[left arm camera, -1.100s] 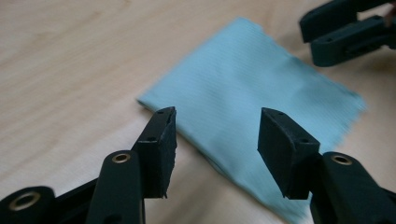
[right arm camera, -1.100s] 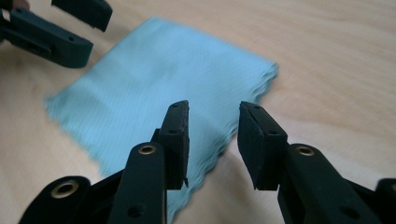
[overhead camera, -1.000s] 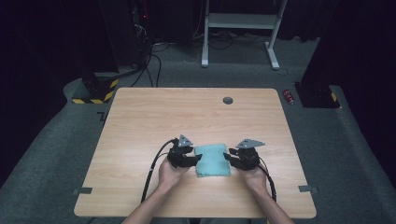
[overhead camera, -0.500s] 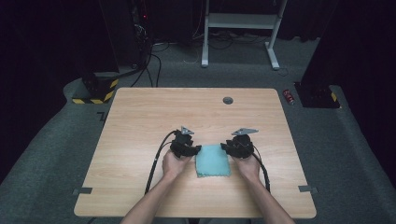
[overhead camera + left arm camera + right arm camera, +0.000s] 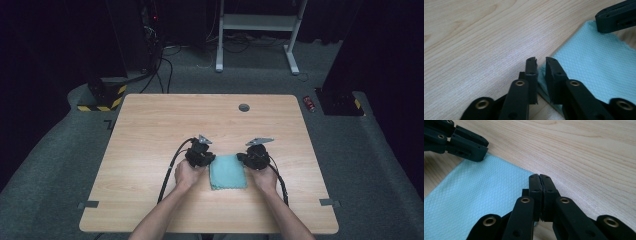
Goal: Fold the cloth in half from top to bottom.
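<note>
A moment ago my two tools sat a bit higher on the table (image 5: 150,125), wide open beside the cloth (image 5: 227,171). Now both hands are lower in the high view, and both sets of jaws have just been closing. My left gripper (image 5: 541,65) pinches a far corner of the cloth with a little fold between its jaws. My right gripper (image 5: 540,182) is squeezed tight on the other far corner. The cloth is light blue-green with tiny diamond bumps. It lies flat, just below the middle of the high view, between my hands.
</note>
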{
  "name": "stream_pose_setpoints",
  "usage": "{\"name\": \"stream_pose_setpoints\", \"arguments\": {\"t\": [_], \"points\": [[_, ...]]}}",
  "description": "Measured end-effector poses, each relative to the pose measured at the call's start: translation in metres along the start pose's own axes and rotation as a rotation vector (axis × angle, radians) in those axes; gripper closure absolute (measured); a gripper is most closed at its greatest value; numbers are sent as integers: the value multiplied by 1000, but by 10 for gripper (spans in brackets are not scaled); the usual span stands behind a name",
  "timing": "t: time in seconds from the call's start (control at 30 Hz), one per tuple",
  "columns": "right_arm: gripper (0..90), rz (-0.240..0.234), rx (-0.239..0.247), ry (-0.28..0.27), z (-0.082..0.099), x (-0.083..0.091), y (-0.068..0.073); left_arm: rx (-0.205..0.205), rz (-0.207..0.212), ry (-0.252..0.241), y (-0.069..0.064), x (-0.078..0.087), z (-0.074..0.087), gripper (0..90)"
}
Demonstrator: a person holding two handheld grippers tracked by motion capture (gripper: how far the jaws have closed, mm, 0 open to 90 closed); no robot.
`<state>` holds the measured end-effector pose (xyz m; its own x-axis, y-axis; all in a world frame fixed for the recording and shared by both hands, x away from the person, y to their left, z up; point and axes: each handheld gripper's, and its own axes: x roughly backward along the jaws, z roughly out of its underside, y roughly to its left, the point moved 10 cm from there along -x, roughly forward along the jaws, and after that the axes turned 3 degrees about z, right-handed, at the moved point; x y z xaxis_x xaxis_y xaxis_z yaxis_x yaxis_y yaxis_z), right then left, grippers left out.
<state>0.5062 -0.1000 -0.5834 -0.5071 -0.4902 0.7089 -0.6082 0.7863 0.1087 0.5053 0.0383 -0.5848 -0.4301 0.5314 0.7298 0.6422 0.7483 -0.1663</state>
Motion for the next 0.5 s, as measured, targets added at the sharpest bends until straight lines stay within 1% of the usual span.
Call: {"name": "stream_pose_setpoints", "arguments": {"t": [0.07, 0.17, 0.23, 0.3, 0.4, 0.5], "points": [[890, 1, 2, -2, 0, 0, 0, -15, 0, 3, 0, 1, 0, 865], [890, 7, 3, -1, 0, -1, 0, -34, 4, 6, 0, 0, -1, 883], [891, 10, 8, 1, 0, -2, -1, -54, 12, 35, 1, 0, -3, 887], [891, 10, 0, 0, 0, -3, -2, -62, 12, 33, 2, 0, -6, 889], [891, 12, -11, -6, -1, -3, -3, -71, 11, 43, 4, -2, -10, 889], [890, 19, -9, -7, -2, -3, -5, -77, 8, 48, 5, -5, -12, 889]]}}
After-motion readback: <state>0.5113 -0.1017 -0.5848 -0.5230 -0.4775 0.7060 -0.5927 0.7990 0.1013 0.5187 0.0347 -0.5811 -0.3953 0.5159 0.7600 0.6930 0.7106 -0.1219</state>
